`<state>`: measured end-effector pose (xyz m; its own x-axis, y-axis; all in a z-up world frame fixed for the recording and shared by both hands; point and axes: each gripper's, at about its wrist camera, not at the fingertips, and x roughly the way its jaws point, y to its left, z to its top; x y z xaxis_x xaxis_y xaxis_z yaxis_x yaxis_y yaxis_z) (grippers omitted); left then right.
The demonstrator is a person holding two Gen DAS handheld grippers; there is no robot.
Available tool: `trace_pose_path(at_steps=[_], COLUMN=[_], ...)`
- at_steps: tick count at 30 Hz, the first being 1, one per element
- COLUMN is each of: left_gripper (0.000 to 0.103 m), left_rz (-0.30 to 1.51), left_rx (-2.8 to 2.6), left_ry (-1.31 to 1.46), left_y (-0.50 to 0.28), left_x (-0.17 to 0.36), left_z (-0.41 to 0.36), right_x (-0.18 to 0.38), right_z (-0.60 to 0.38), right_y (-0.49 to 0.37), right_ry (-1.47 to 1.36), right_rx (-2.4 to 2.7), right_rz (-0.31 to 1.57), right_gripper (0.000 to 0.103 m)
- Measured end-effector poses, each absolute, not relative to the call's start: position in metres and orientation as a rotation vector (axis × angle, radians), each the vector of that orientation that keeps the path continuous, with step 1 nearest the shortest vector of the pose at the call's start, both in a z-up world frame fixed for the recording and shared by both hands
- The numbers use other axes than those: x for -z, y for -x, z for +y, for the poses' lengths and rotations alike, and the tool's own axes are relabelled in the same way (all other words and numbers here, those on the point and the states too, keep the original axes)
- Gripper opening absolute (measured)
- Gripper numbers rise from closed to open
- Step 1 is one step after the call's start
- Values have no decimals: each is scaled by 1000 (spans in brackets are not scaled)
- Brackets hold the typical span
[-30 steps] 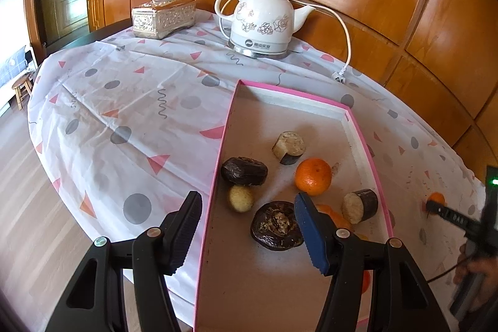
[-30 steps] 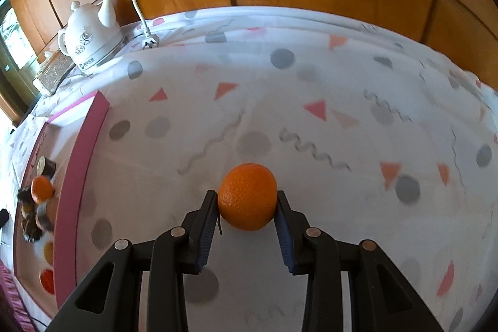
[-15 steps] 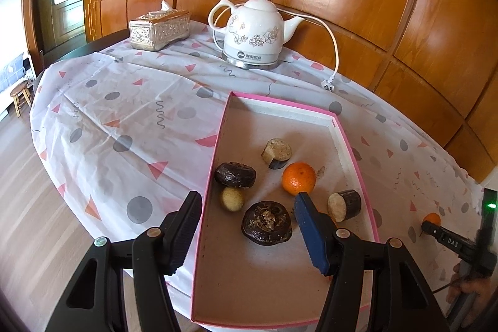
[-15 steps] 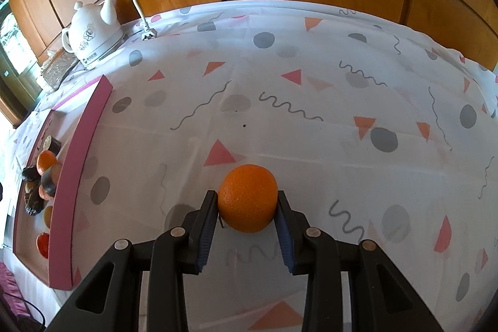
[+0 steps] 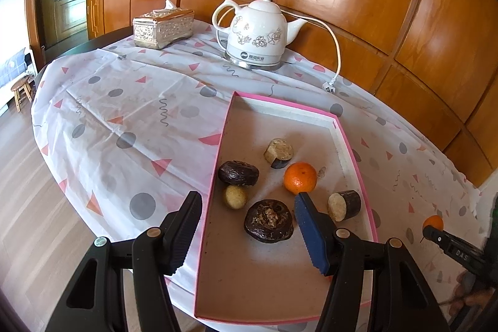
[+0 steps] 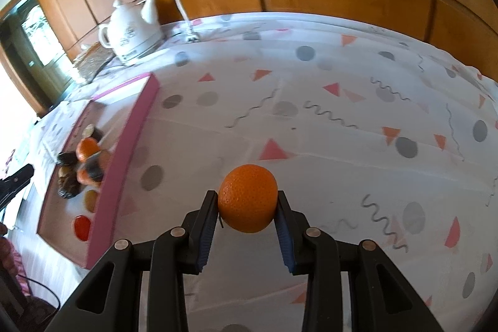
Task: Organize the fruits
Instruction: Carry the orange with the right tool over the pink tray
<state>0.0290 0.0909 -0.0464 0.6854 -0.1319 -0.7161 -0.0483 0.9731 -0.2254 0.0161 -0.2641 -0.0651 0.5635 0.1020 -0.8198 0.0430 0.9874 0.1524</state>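
Observation:
My right gripper (image 6: 247, 209) is shut on an orange (image 6: 248, 197) and holds it above the patterned tablecloth, to the right of the pink-rimmed tray (image 6: 130, 126). In the left wrist view that orange (image 5: 433, 222) shows small at the far right. My left gripper (image 5: 247, 218) is open and empty, hovering over the near end of the tray (image 5: 353, 157). In the tray lie an orange (image 5: 300, 178), two dark round fruits (image 5: 238, 173) (image 5: 269, 220), a small yellowish fruit (image 5: 235, 196) and two cut dark-skinned pieces (image 5: 279, 149) (image 5: 344, 205).
A white floral kettle (image 5: 256, 35) with its cord and plug (image 5: 329, 86) stands at the back of the table. A silver tissue box (image 5: 163, 27) sits at the back left. Wood panelling runs behind. The table edge drops to wooden floor on the left.
My right gripper has carried the orange leftward, closer to the tray. My left gripper has drawn back and risen, so more of the tray shows.

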Motion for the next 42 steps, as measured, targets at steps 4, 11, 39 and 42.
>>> trace_pose_path(at_steps=[4,11,39,42], left_gripper=[62,62,62,62], left_rz=[806,777,848,850], left_rx=[17,-87,-70,-70], left_ry=[257,311,303,303], left_y=[-32,-34,-41,-41], left_x=[45,41,66,66], left_z=[104,145,138,138], right_x=[57,35,90,87], right_z=[-244,-188,-49,-50], right_y=[-16,-21,-41,-36], right_ry=[-151,-91,149,147], right_rx=[-114,-308,-575,-576], right_rz=[965,942,1100,1084], right_gripper=[36,36,45,45])
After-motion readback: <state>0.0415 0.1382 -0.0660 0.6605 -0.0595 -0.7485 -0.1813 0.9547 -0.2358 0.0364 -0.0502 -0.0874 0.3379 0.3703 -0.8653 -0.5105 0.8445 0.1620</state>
